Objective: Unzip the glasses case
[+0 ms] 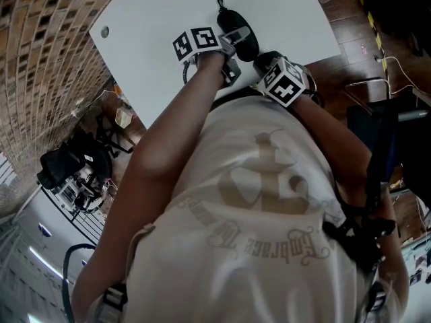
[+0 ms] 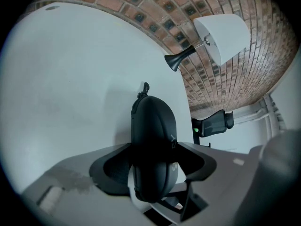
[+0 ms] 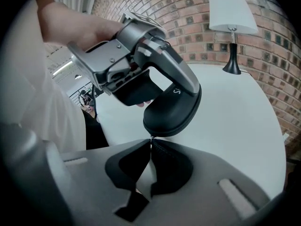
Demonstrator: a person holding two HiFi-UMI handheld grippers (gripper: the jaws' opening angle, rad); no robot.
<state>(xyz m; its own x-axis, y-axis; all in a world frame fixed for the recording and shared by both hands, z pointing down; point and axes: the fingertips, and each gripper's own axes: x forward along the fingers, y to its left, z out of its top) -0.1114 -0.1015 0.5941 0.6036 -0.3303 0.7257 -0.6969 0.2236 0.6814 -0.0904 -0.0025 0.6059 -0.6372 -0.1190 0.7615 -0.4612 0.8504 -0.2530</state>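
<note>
Unzipping looks unstarted: left gripper clamps the case over the table, right gripper is pinched shut on what seems its pull, and the case looks fully zipped.

The glasses case has a black, smooth, matt shell with a finely ribbed zip seam. Its tiny zip pull glints like metal. The left gripper and right gripper are matt grey plastic with duller black pads. The desk is white, smooth and matt to its edges. Beyond its far edge the brick wall looks rough, with darker inset tiles. The lamp shade is plain matt white. The person's shirt is pale soft cloth with faded print.
</note>
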